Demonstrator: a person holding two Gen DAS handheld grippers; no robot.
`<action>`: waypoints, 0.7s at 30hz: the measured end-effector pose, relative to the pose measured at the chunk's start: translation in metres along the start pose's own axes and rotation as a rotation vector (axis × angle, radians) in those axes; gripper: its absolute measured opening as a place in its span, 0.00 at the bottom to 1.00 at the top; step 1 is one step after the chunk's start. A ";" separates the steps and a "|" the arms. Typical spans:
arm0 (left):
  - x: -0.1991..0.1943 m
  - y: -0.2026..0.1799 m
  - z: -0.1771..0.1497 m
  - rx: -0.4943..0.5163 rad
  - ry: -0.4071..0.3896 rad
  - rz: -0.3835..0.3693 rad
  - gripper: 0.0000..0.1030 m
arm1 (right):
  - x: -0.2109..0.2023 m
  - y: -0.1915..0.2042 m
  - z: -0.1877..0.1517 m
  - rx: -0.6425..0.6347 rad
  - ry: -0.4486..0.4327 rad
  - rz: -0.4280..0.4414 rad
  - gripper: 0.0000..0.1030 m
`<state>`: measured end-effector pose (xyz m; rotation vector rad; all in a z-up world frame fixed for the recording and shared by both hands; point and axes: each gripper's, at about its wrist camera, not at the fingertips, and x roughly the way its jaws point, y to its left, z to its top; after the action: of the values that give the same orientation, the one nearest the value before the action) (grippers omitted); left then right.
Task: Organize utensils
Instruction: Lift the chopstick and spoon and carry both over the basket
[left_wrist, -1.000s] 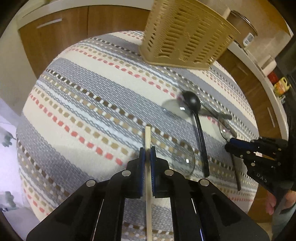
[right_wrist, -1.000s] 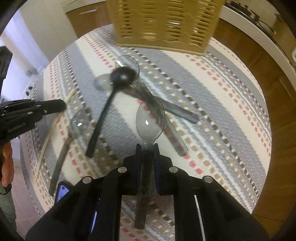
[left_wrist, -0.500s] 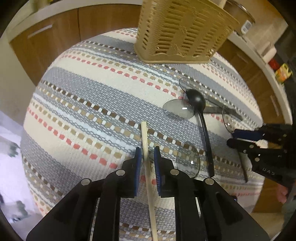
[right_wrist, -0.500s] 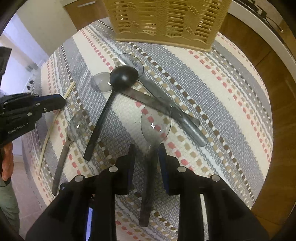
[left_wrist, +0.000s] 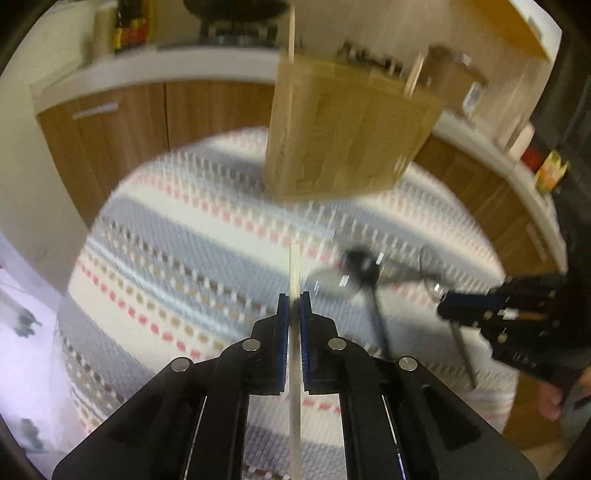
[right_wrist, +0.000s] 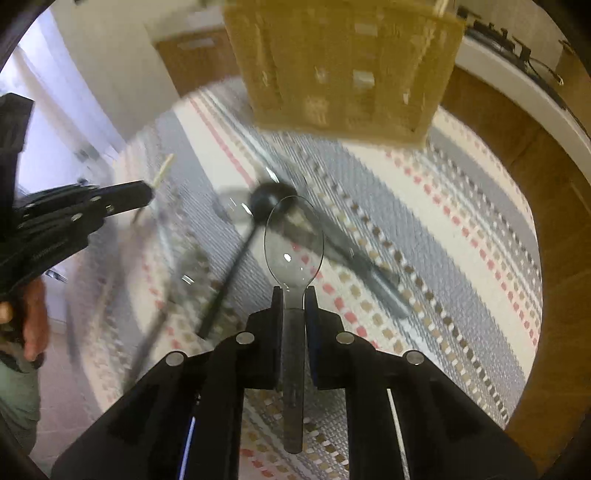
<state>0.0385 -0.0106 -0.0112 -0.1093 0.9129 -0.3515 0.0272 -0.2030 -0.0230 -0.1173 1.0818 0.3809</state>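
Left gripper (left_wrist: 294, 306): clamped on a pale wooden stick (left_wrist: 294, 280), which is pinched between the blue pads. The stick's long axis runs along the fingers; its far end is pointed ahead toward the tan slotted basket (left_wrist: 347, 136), and its near end is carried back under the gripper body.

Right gripper (right_wrist: 294, 299): its jaws are closing, and a clear plastic spoon (right_wrist: 294, 243) is pinched at the neck. The bowl is pointed forward, away from the gripper and toward the basket (right_wrist: 343, 66); the grey handle trails straight back between the fingers. The spoon is seen clear of the cloth.

Below both, a striped woven cloth (right_wrist: 461, 206) is spread over the table. A black spoon (right_wrist: 271, 195) is left lying on it among other clear utensils, crossed and blurred; their count cannot be told. Two sticks are seen upright in the basket. Behind it, wooden cabinets (left_wrist: 122, 125) are seen.
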 end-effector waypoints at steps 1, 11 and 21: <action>-0.006 -0.001 0.004 -0.003 -0.028 -0.009 0.03 | -0.007 0.000 0.002 -0.005 -0.030 0.000 0.09; -0.066 -0.025 0.071 -0.012 -0.390 -0.110 0.03 | -0.061 -0.032 0.045 0.044 -0.289 0.028 0.09; -0.075 -0.058 0.136 -0.033 -0.660 -0.198 0.03 | -0.099 -0.069 0.098 0.114 -0.554 0.000 0.09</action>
<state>0.0892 -0.0468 0.1420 -0.3265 0.2543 -0.4474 0.0931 -0.2639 0.1042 0.0878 0.5538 0.3240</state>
